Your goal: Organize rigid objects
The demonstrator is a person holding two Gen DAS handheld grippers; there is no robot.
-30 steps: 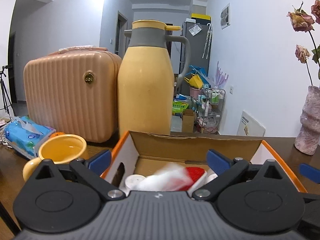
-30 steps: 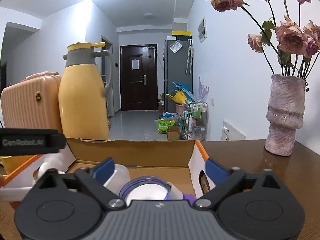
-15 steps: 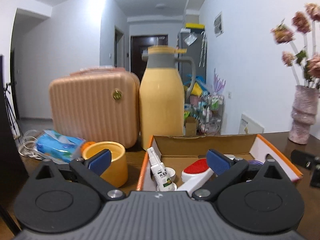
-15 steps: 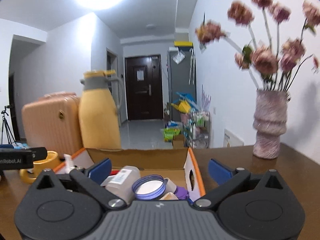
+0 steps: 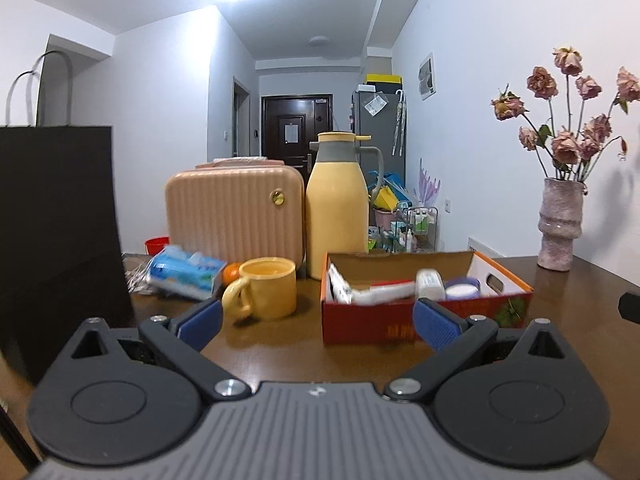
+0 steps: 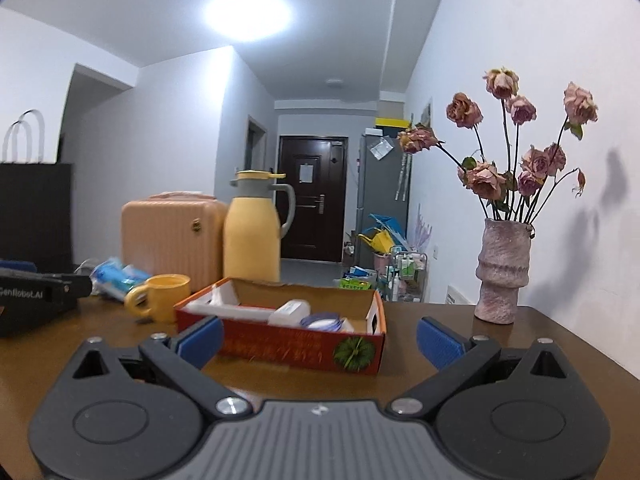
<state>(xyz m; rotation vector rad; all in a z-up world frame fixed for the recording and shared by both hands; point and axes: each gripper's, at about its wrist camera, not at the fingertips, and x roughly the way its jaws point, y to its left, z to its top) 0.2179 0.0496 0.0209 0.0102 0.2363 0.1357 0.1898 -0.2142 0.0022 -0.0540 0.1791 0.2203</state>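
**Inspector:** State the fingers of each gripper.

**Assistant:** Left gripper (image 5: 316, 322): fingers spread wide, nothing between them. Right gripper (image 6: 318, 338): likewise spread, empty.

**Inspector:** Location of the task's items?

**Assistant:** All inside the cardboard box (image 6: 280, 350) on the tabletop (image 6: 520, 344): a white bottle (image 6: 289, 313), a round jar (image 6: 322, 321) with a purple rim, and a long white piece (image 5: 382, 292) lying along the box's length. The box stands ahead of both grippers, clear of their fingers.

**Inspector:** Which gripper is nearer?

**Assistant:** Judged, not measured: the box sits right of centre for the left gripper and slightly left of centre for the right, so it lies between them. Neither looks clearly nearer.

**Inspector:** Loose candidates outside the box?

**Assistant:** A yellow mug (image 5: 266, 288) just left of the box, handle toward the left gripper, which is better placed for it.
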